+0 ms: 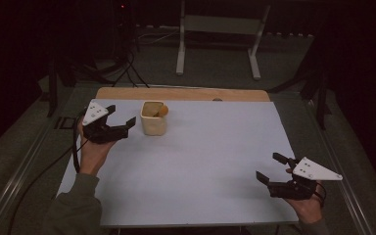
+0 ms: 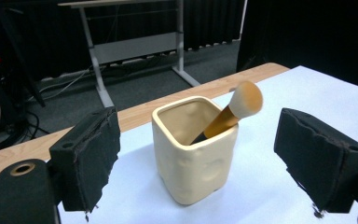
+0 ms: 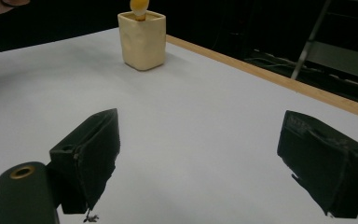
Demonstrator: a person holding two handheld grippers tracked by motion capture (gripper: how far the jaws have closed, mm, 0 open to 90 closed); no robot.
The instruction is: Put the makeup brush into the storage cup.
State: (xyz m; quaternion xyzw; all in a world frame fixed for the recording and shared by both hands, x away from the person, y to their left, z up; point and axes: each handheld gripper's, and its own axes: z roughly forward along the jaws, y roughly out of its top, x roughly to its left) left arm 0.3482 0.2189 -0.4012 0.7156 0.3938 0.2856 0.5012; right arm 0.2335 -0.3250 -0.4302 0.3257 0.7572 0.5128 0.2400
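Note:
A cream square cup [image 1: 153, 119] stands upright near the table's far left. A makeup brush [image 2: 233, 111] with an orange handle and a pale fluffy head leans inside it, head sticking out over the rim. My left gripper [image 1: 121, 115] hovers just left of the cup, jaws wide apart and empty; in the left gripper view the cup [image 2: 195, 147] sits a short way ahead, between the two black jaws. My right gripper [image 1: 271, 167] rests open and empty near the table's front right corner. From there the cup [image 3: 142, 39] is far off.
A pale blue mat [image 1: 200, 156] covers the table, with a strip of bare wood [image 1: 181, 94] along the far edge. Beyond the table stand a white metal frame [image 1: 220, 39] and cables on a dark floor. Each gripper trails a black cable.

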